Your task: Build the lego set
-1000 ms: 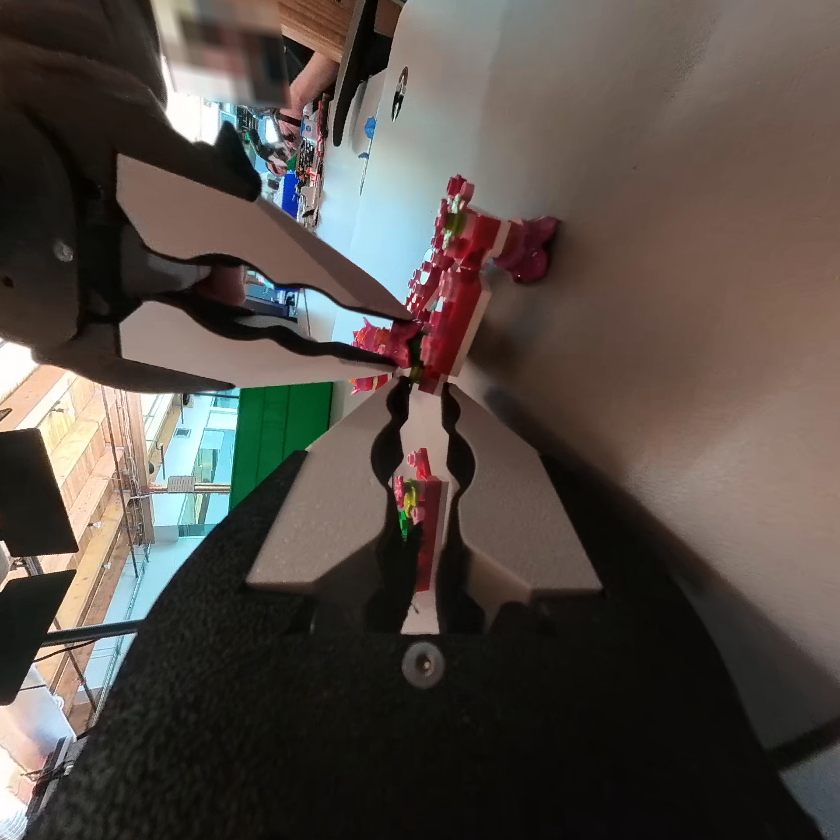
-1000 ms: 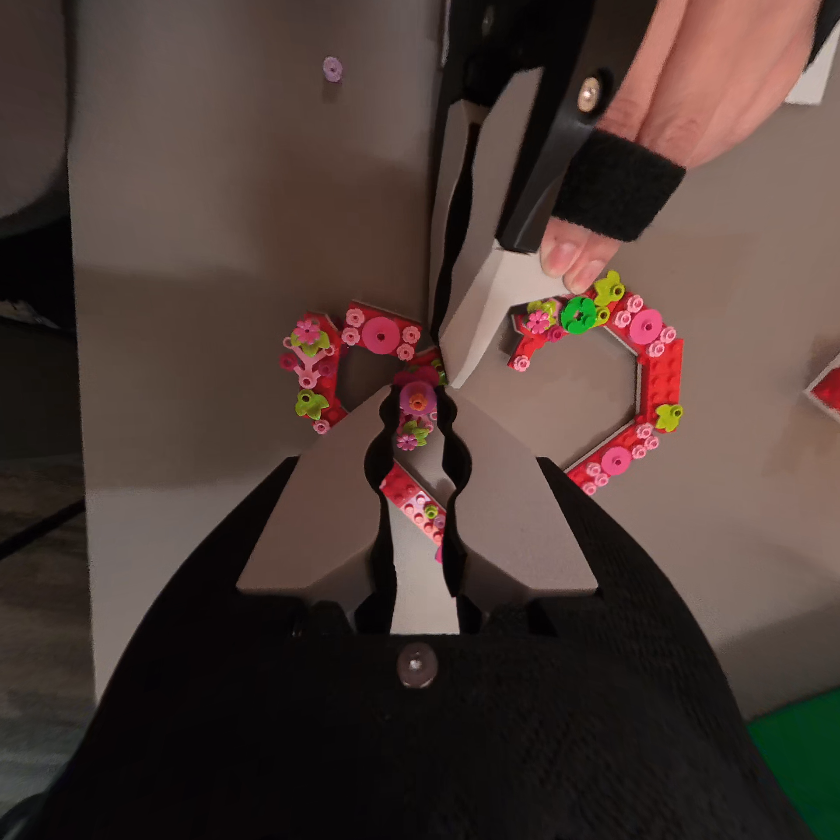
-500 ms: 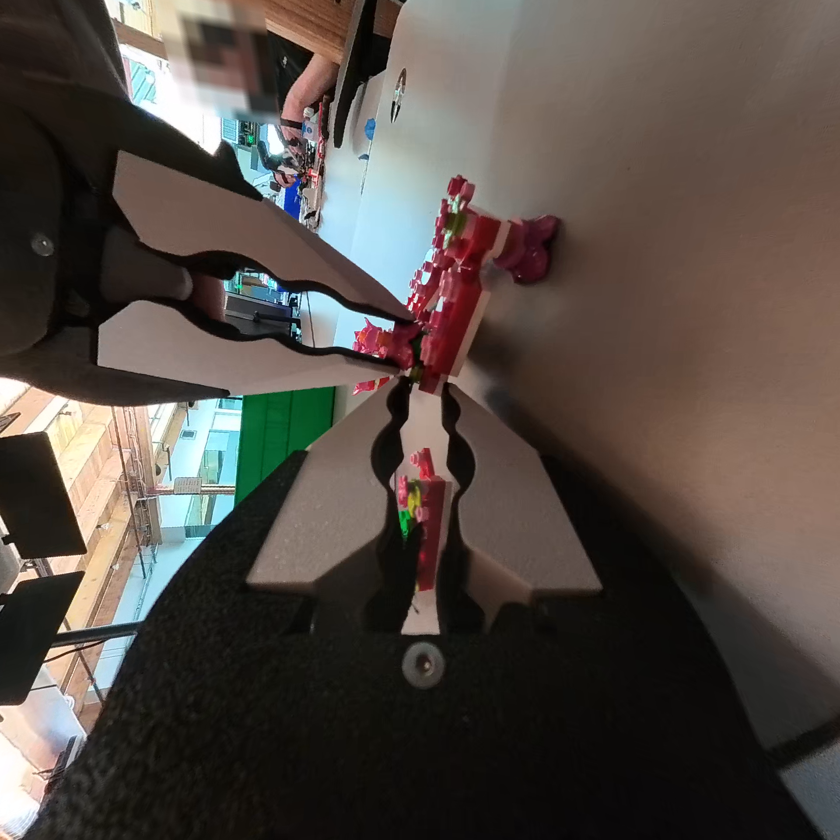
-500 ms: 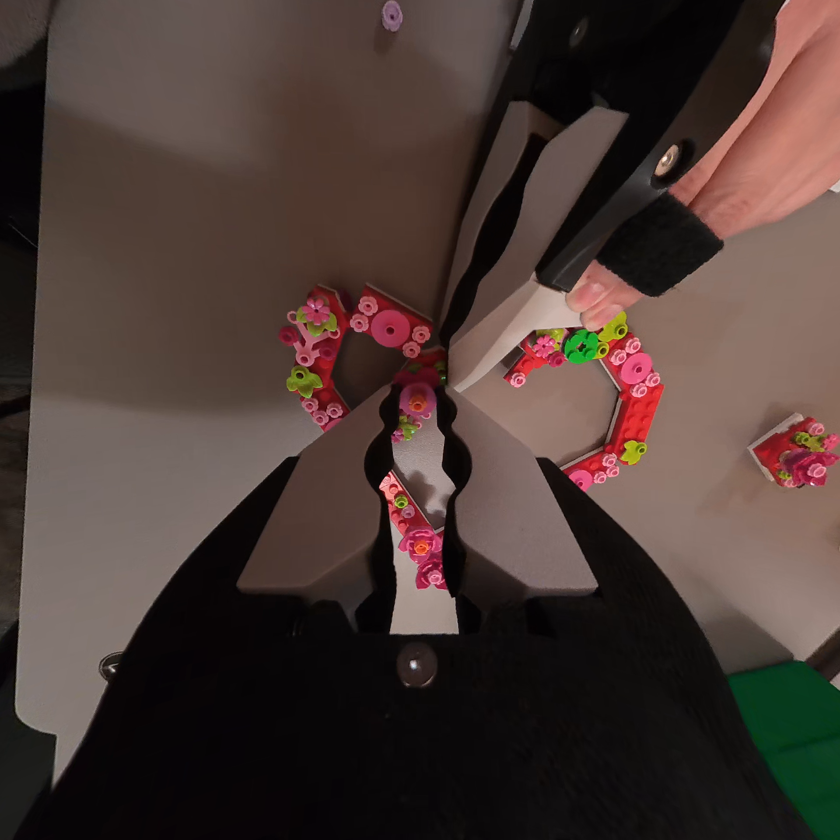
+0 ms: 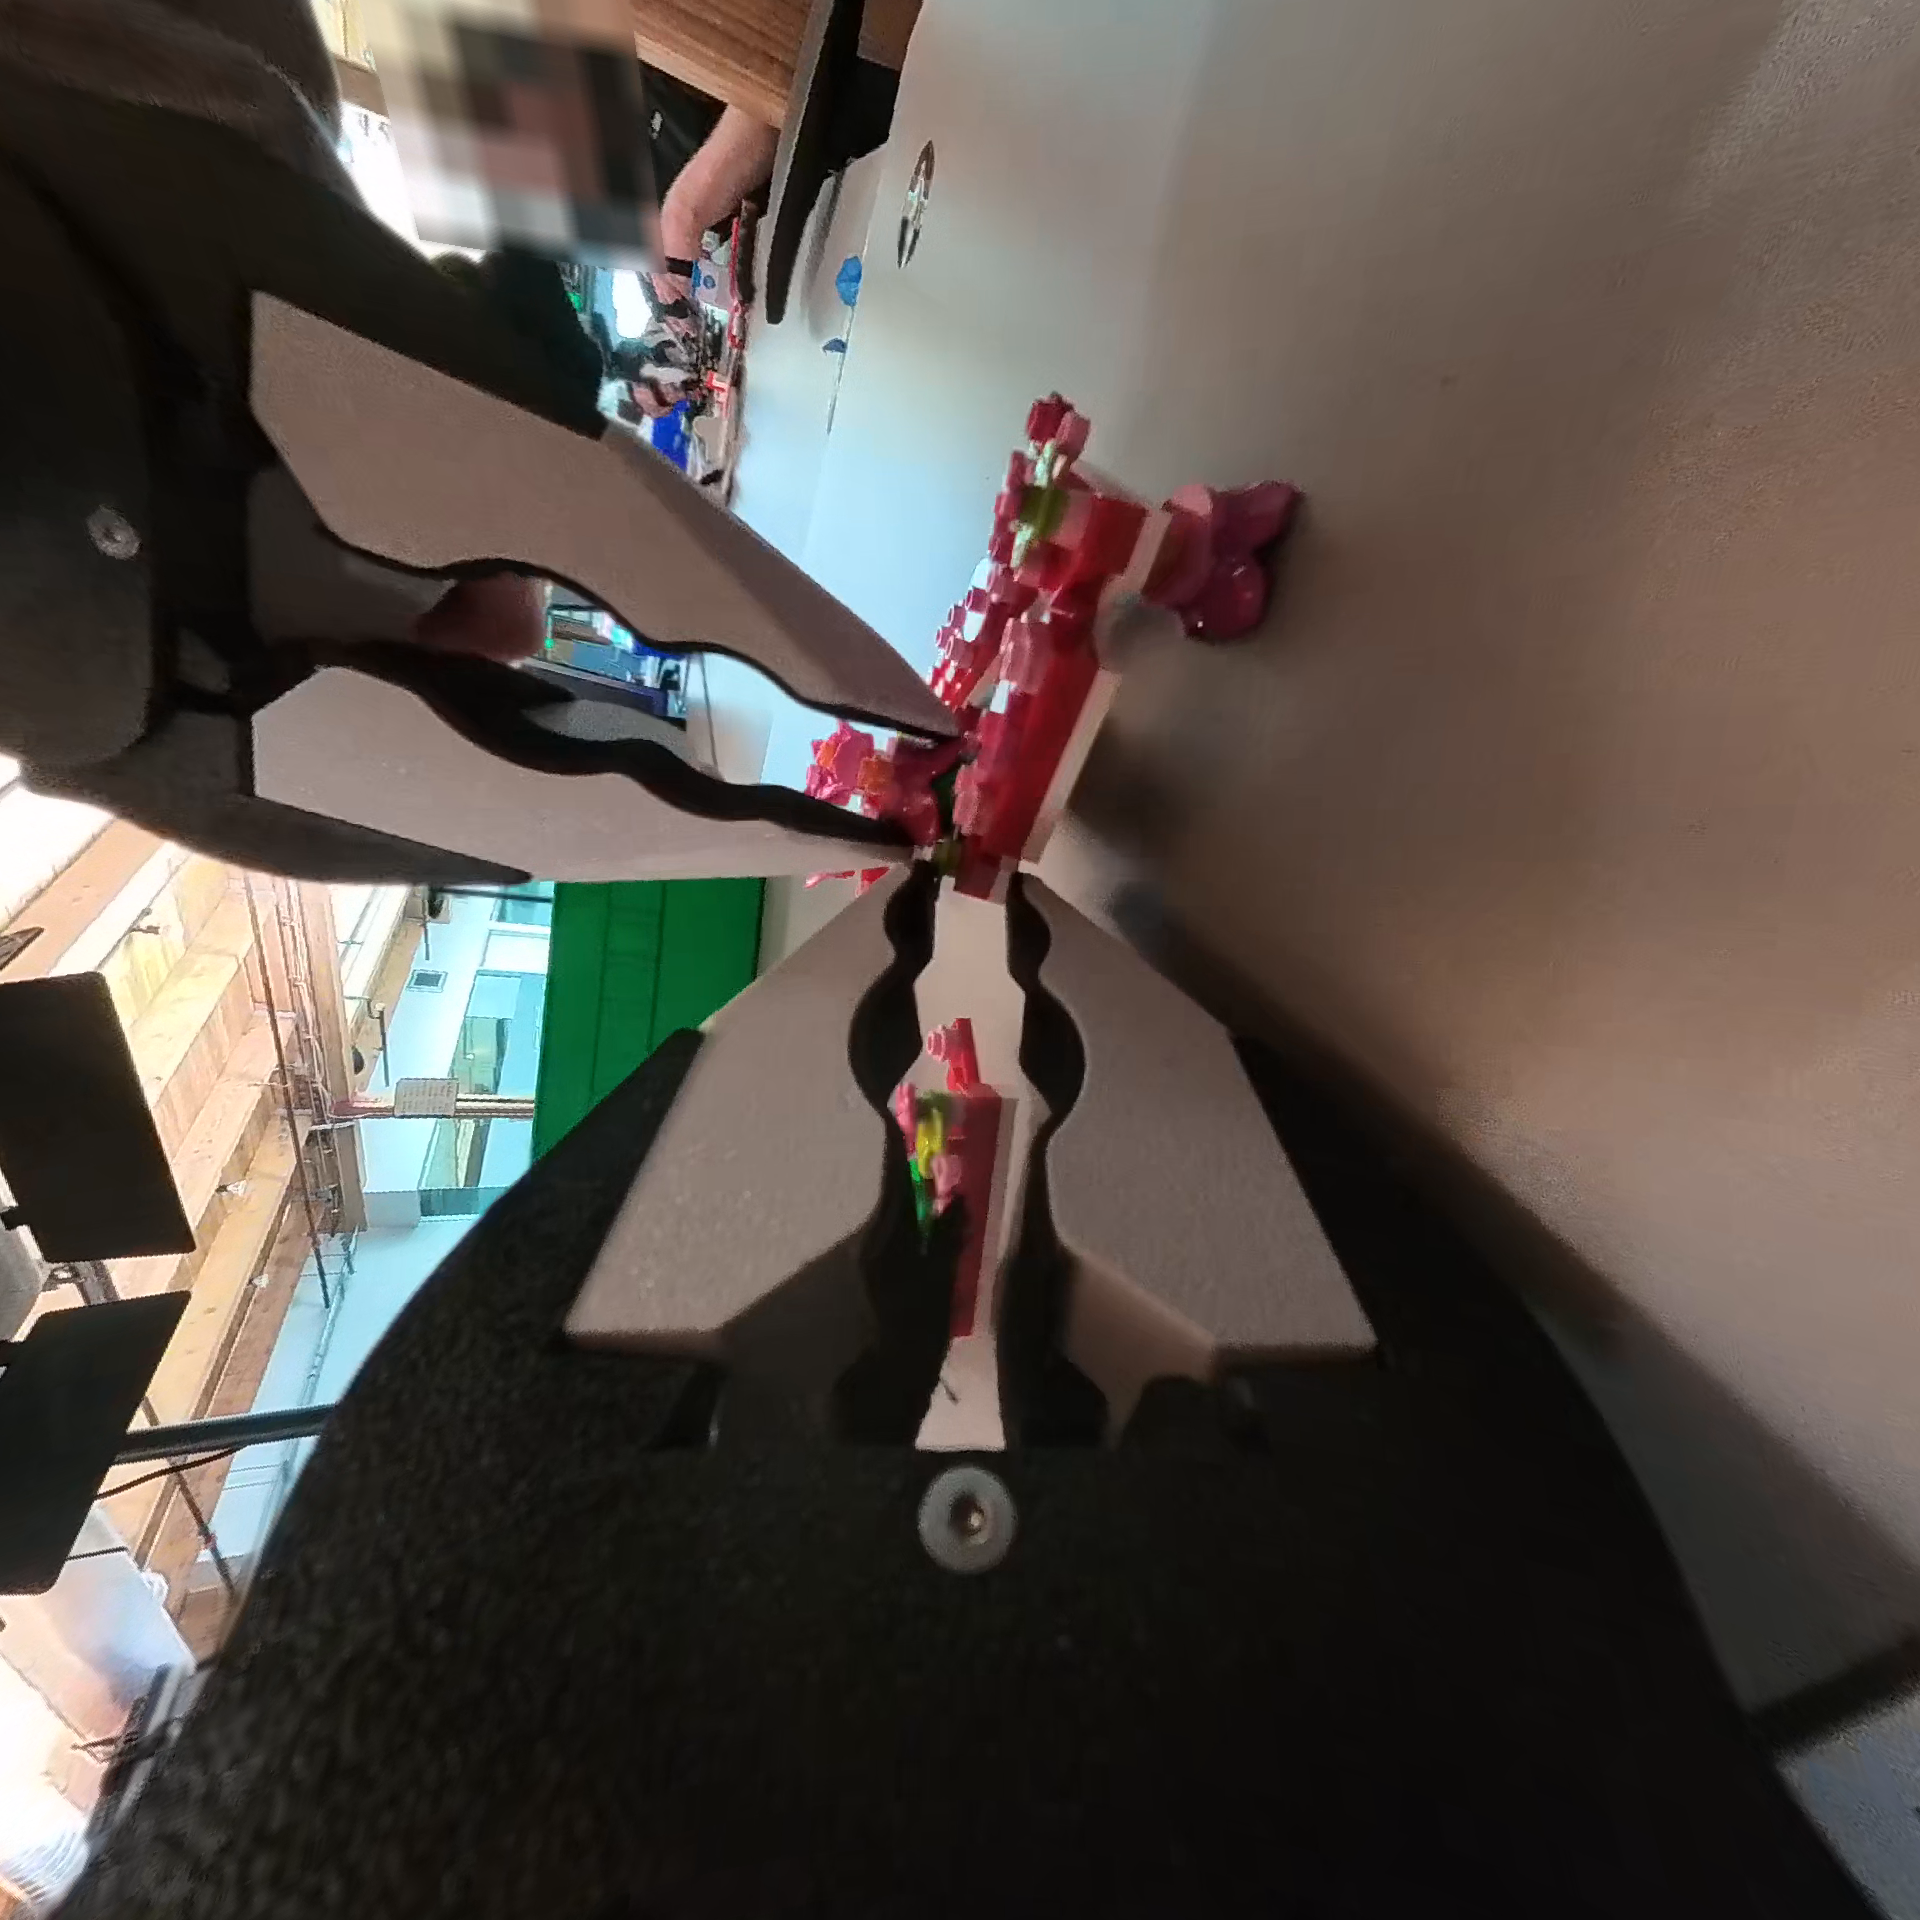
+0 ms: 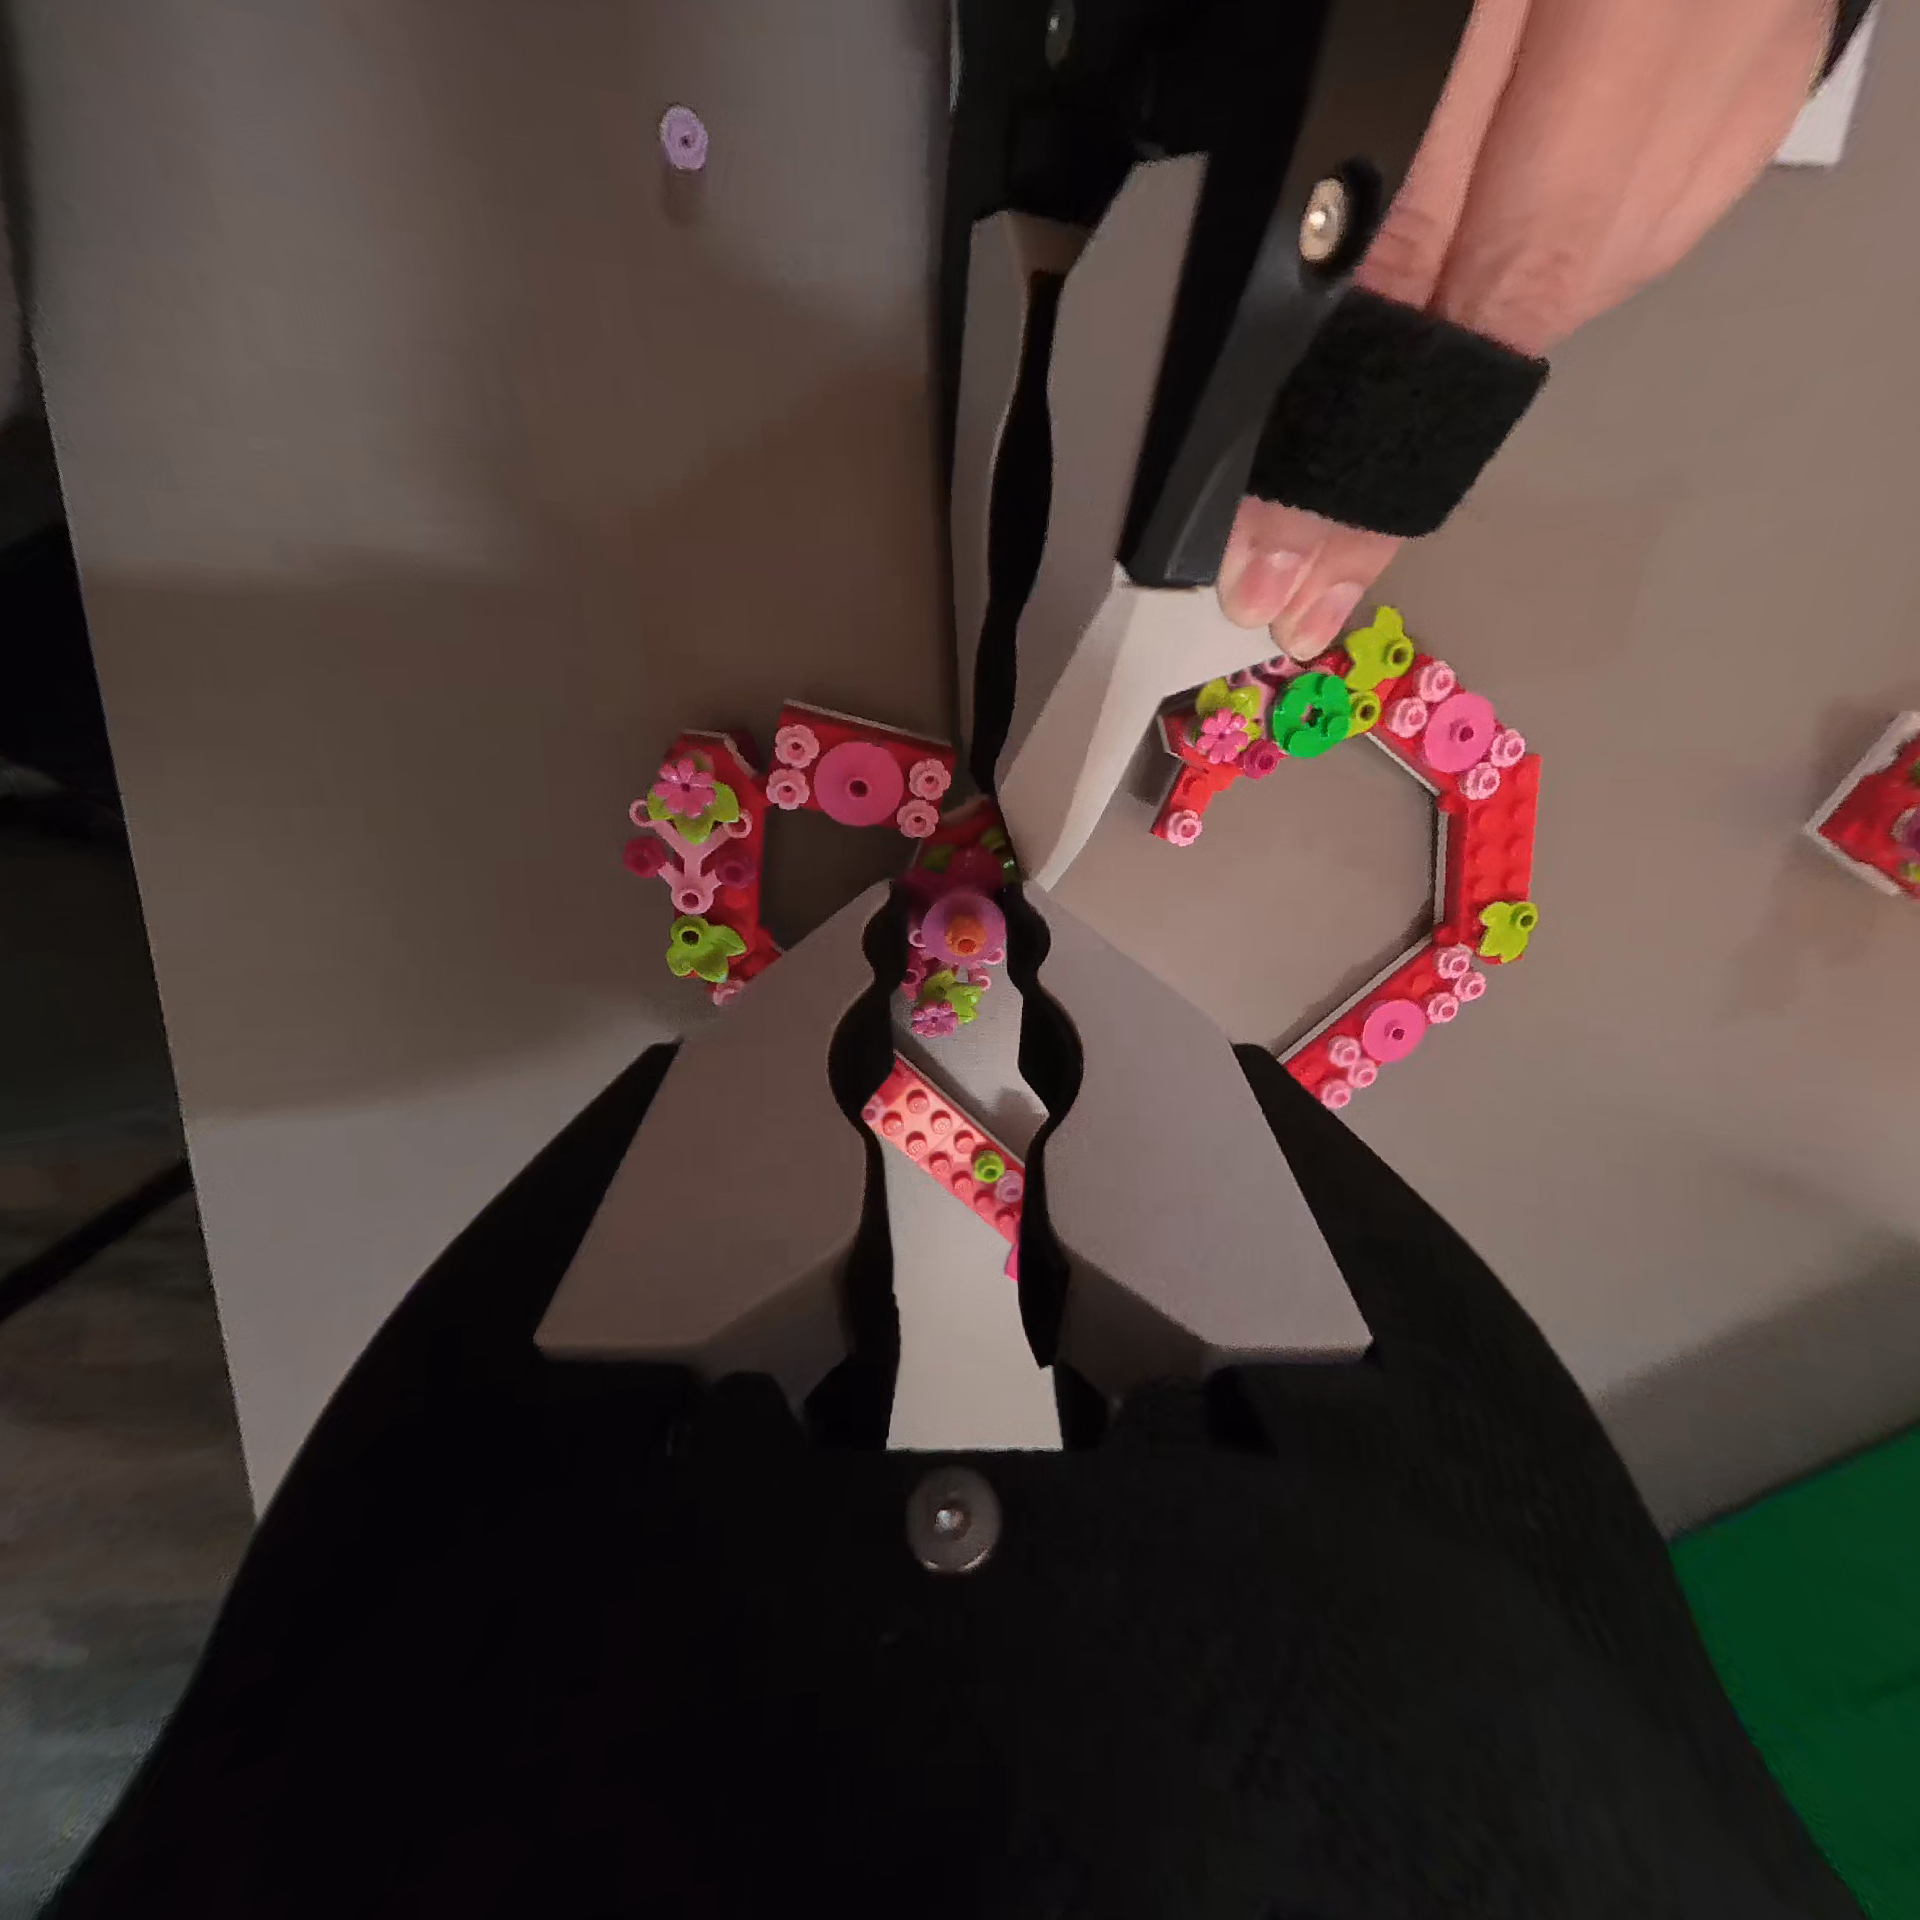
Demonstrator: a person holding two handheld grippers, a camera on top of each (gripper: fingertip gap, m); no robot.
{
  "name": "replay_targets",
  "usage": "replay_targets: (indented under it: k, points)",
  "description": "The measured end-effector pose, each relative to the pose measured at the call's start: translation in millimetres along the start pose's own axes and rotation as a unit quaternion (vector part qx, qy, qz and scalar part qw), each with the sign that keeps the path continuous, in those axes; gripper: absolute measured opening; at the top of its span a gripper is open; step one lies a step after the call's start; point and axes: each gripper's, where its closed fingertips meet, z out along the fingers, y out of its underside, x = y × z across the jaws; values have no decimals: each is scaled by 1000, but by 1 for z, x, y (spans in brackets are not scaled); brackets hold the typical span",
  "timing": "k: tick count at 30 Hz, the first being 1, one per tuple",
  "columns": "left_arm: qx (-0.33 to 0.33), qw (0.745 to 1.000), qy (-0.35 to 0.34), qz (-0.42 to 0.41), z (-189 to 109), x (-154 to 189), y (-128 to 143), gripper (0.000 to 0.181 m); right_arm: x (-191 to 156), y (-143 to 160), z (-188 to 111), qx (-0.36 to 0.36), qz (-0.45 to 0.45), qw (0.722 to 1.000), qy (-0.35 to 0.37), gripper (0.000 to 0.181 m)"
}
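A red Lego frame piece with pink flowers and lime leaves [image 6: 790,821] lies on the grey table [image 6: 416,520]. My right gripper [image 6: 956,906] is shut on a pink flower with an orange centre [image 6: 961,930] at the frame's right end. My left gripper [image 6: 1006,826] comes down from above and its tips meet the same spot. In the left wrist view my left gripper [image 5: 961,883] is shut on the edge of the red frame [image 5: 1023,790], and the right gripper [image 5: 920,795] pinches the pink flower from the left. A second red frame half [image 6: 1475,831] lies to the right.
A coral plate [image 6: 935,1127] lies under my right fingers. Another red piece [image 6: 1881,821] sits at the right edge, a lilac round stud [image 6: 683,137] far back. A magenta piece [image 5: 1226,561] lies beyond the frame. Green surface [image 6: 1818,1610] past the table edge. My right tips are roughly 5 cm from the magenta piece [image 5: 1226,561].
The right wrist view pulled back half a second ago and has come in close again. Both grippers stay closed on the same end of the frame; the left view barely shifts.
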Motion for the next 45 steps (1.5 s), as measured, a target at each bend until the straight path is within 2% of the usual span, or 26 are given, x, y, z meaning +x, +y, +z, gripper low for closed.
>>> replay_targets:
  k: [1, 4, 14, 20, 23, 25, 29, 32, 37, 39, 42, 45]
  points:
    - [1, 1000, -3, 2, 0, 0, 0, 11, 0, 0, -1, 7, 11, 1000, 2, 17]
    - [2, 1000, -5, 1, 0, -1, 0, 11, 1, 1, -5, 20, 33, 999, 25, 27]
    - [5, 1000, -8, -14, 0, -2, 2, 12, -7, 5, -35, 85, 101, 977, 165, 40]
    - [-5, 994, 20, -106, -4, -10, 8, 21, -12, 14, -49, 171, 198, 928, 267, 37]
    - [-34, 990, 50, -130, -5, -10, 14, 26, -17, 16, -55, 207, 232, 897, 312, 35]
    - [-54, 987, 63, -137, -3, -10, 18, 22, -19, 9, -57, 240, 247, 879, 329, 33]
    - [-101, 980, 68, -157, 10, -13, 23, 20, -13, 2, -53, 230, 231, 868, 374, 32]
    - [-133, 975, 79, -158, 21, -12, 25, 32, -7, 6, -54, 219, 230, 854, 413, 30]
    - [-138, 963, 104, -207, 12, -16, 17, 41, -12, 17, -53, 206, 235, 841, 442, 27]
    - [-138, 957, 104, -234, 2, -21, 16, 39, -15, 21, -52, 193, 227, 842, 450, 17]
    - [-128, 945, 63, -294, -14, -39, 14, 33, -11, 18, -49, 239, 260, 842, 408, 2]
    - [-122, 934, -6, -337, -31, -61, 12, 27, 2, 18, -44, 276, 294, 838, 369, 0]
